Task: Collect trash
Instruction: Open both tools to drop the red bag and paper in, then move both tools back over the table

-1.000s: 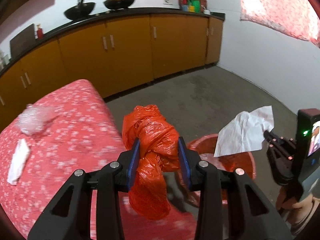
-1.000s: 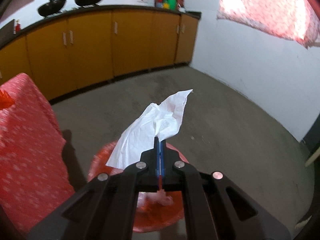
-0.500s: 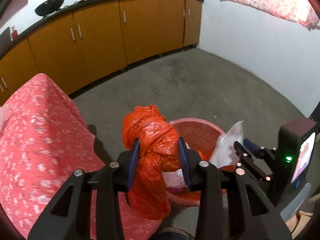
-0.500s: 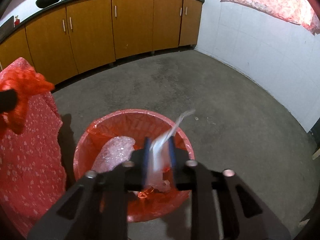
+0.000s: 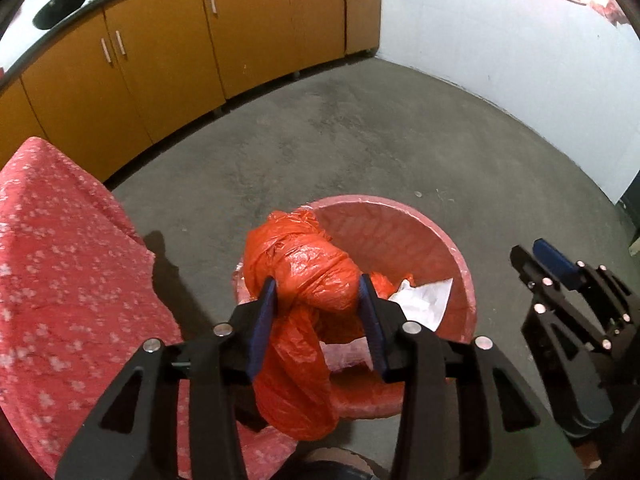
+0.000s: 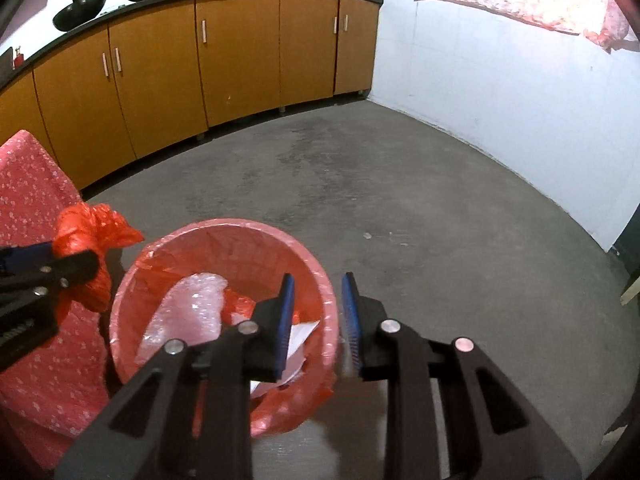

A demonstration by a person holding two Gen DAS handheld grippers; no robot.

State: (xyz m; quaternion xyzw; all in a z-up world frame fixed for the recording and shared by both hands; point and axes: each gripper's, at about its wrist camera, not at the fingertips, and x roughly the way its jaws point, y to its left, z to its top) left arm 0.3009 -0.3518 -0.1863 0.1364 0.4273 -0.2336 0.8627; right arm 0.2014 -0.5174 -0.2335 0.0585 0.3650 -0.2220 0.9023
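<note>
A crumpled orange plastic bag (image 5: 312, 276) hangs between the blue pads of my left gripper (image 5: 316, 292), just above the near rim of the red bin (image 5: 400, 208). The pads still touch the bag while the jaws are opening. The right wrist view shows the orange plastic bag (image 6: 86, 232) and my left gripper (image 6: 60, 268) left of the red bin (image 6: 224, 224). My right gripper (image 6: 318, 292) stands open over the bin's right rim with nothing between its pads. A white paper (image 6: 300, 334) lies inside the bin on bubble wrap (image 6: 192, 308). The white paper (image 5: 428, 300) also shows under the bag, with my right gripper (image 5: 536, 256) to its right.
A table under a red flowered cloth (image 5: 60, 260) stands close to the bin's left side. Orange cabinets (image 6: 240, 52) with woks on the counter run along the back. A white wall (image 6: 500, 100) bounds the right. Bare grey floor (image 6: 360, 180) lies beyond the bin.
My left gripper carried the orange bag from over the table rightward and down to the bin. My right gripper opened and the white paper dropped into the bin.
</note>
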